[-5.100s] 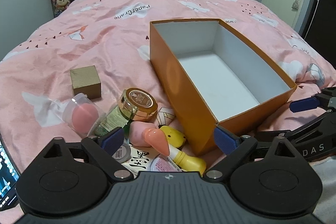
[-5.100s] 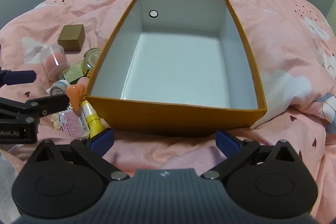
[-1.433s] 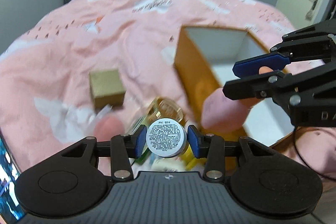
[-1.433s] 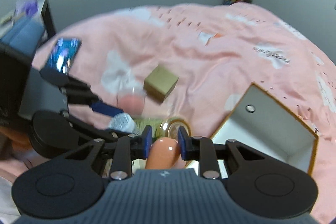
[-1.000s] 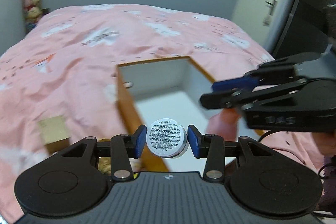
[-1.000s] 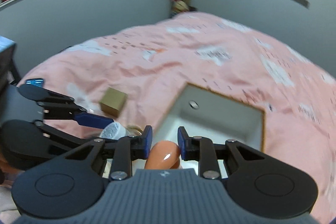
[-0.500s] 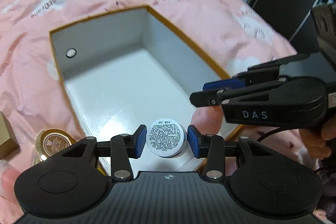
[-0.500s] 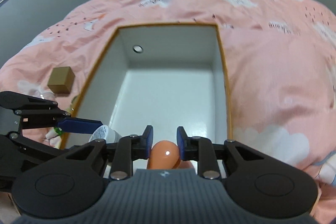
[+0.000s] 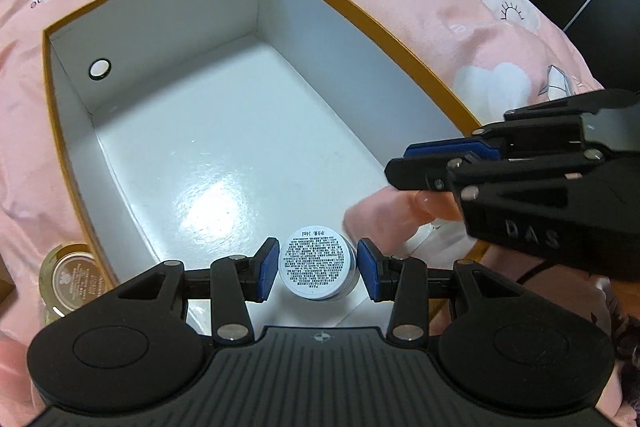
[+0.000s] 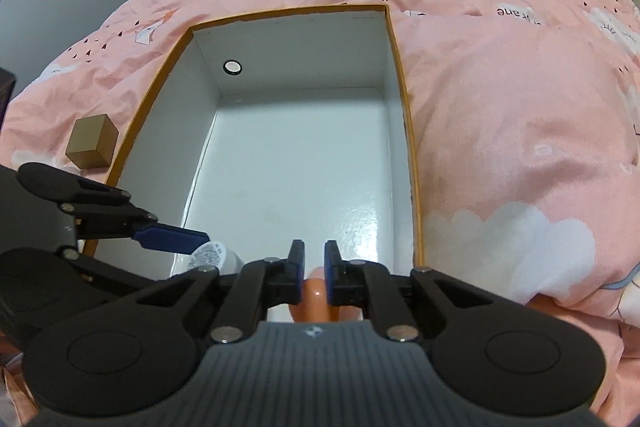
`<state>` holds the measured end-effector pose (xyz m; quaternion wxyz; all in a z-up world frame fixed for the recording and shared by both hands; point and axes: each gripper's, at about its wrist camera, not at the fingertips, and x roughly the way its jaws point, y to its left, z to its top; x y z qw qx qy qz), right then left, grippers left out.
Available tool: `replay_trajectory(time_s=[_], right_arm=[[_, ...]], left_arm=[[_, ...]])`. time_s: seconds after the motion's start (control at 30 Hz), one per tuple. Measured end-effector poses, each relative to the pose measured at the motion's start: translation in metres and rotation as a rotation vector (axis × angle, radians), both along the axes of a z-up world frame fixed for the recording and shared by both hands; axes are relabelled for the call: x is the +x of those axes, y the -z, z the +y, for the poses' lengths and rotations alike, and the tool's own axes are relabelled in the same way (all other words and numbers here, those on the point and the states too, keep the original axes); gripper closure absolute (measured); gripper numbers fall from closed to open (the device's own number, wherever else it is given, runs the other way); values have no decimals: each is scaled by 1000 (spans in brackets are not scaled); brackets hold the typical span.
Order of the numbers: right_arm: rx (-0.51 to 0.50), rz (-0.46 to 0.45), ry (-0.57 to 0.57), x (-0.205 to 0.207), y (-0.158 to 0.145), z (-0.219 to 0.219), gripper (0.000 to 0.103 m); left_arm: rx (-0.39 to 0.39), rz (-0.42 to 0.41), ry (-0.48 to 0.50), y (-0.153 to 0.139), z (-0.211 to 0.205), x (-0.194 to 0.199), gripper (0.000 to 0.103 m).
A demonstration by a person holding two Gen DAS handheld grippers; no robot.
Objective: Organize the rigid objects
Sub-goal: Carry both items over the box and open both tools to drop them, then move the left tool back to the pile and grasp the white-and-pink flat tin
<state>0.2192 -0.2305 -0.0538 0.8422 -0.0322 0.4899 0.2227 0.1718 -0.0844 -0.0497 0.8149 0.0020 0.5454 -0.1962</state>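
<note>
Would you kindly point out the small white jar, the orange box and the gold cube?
small white jar (image 9: 317, 263), left wrist view, on its printed label face.
orange box (image 10: 404, 95), right wrist view, on its right rim.
gold cube (image 10: 91, 142), right wrist view, on its front face.

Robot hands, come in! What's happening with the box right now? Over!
Left gripper shut on small white jar. Right gripper shut on peach-pink piece. Both over orange box's near end. Box floor bare, nothing blocking.
</note>
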Motion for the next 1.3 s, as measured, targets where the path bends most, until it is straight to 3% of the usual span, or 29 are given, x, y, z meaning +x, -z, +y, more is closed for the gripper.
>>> replay_trajectory(time_s=[0.07, 0.33, 0.6, 0.8, 1.0, 1.3], right_arm=[[5, -8, 10, -1, -1, 0, 68], [-8, -34, 43, -2, -4, -3, 51], [-13, -25, 41, -1, 0, -1, 46], [-7, -26, 44, -1, 0, -1, 43], [-15, -39, 44, -3, -3, -1, 33], [3, -99, 7, -8, -23, 10, 29]], left_arm=[[-4, 14, -3, 2, 0, 4, 55], [2, 91, -8, 23, -6, 17, 55], [-18, 125, -22, 33, -4, 18, 55], [-8, 110, -31, 28, -2, 14, 48], [-34, 32, -53, 2, 5, 0, 43], [-129, -109, -129, -47, 44, -38, 39]])
